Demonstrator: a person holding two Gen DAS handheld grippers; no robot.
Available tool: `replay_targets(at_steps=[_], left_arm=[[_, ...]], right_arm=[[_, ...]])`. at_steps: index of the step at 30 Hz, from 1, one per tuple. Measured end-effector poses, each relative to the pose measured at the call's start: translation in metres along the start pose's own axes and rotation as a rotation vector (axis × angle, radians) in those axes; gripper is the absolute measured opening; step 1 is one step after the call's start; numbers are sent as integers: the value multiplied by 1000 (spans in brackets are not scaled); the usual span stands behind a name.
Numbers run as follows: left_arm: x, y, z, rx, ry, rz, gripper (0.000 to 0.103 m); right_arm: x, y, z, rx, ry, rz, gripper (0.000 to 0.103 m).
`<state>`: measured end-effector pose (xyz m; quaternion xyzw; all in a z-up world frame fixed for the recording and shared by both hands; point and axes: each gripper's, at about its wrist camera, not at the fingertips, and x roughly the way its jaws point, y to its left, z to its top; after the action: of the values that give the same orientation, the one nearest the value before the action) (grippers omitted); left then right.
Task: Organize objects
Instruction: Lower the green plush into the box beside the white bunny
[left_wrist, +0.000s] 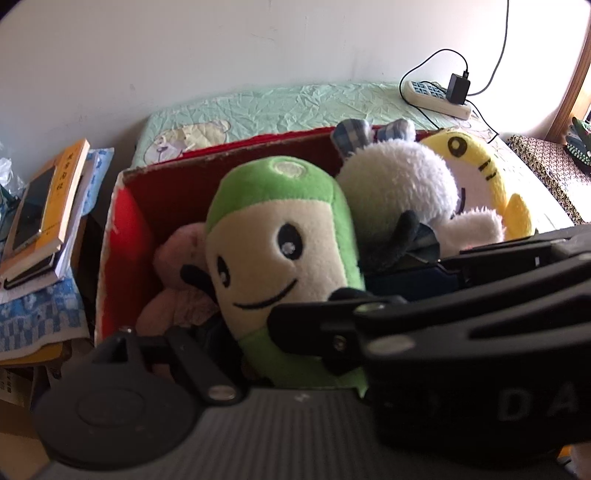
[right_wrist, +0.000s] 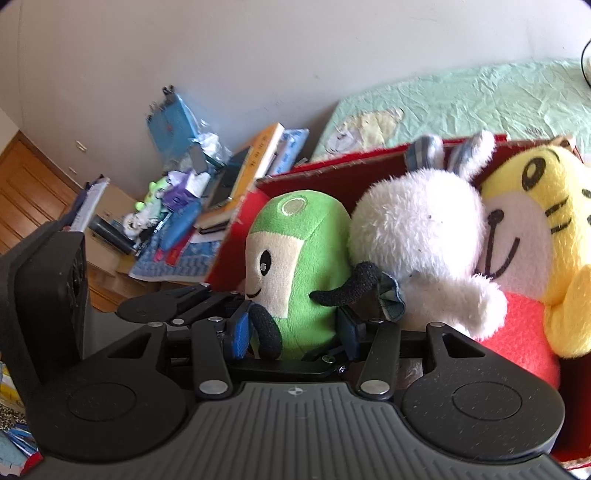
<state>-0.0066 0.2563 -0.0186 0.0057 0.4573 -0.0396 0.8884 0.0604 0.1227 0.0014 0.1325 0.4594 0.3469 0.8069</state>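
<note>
A green and cream plush toy (left_wrist: 280, 251) stands in a red cardboard box (left_wrist: 125, 221), beside a white rabbit plush (left_wrist: 399, 184) and a yellow tiger plush (left_wrist: 476, 166). A pink plush (left_wrist: 177, 258) lies low in the box at the left. My right gripper (right_wrist: 295, 332) is shut on the green plush (right_wrist: 299, 254) low on its body, blue pads (right_wrist: 238, 334) on either side. The right gripper also crosses the left wrist view (left_wrist: 424, 314). My left gripper's own fingertips are hidden behind it and the plush.
The box (right_wrist: 369, 162) sits on a bed with a pale green sheet (left_wrist: 280, 107). A power strip with a charger (left_wrist: 439, 92) lies at the bed's far end. A cluttered side table with books and a phone (left_wrist: 44, 210) stands left of the box.
</note>
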Motion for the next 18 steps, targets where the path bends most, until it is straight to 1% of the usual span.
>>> replay_targets(at_steps=[1,5,8,10,12,16,18], left_arm=[[0,-1,1,6,0,3,73],[2,-1,2,2,1,8,75],[3,-1,2,-6,0,-2,81],[3,-2,3,-3,-1,-2,83],[3,-3,2,2,-1,-2,88],[2,-3,3,-2,0,-3,89],[0,0,4,-13,2,-4,91]], right_arm=[[1,-1,0,-2,-1,-10,49],[3,-4,0,-1,-3,-15,48],[3,-6,-1,-3,-11,-12,49],[2,-7,-2,0,-20,-10,49],[-1,-6,-3,-8,-31,-9,50],[-7,-4,-3,-26,-46,-8,52],[-11,-2,-3,-39,-61,-12,53]])
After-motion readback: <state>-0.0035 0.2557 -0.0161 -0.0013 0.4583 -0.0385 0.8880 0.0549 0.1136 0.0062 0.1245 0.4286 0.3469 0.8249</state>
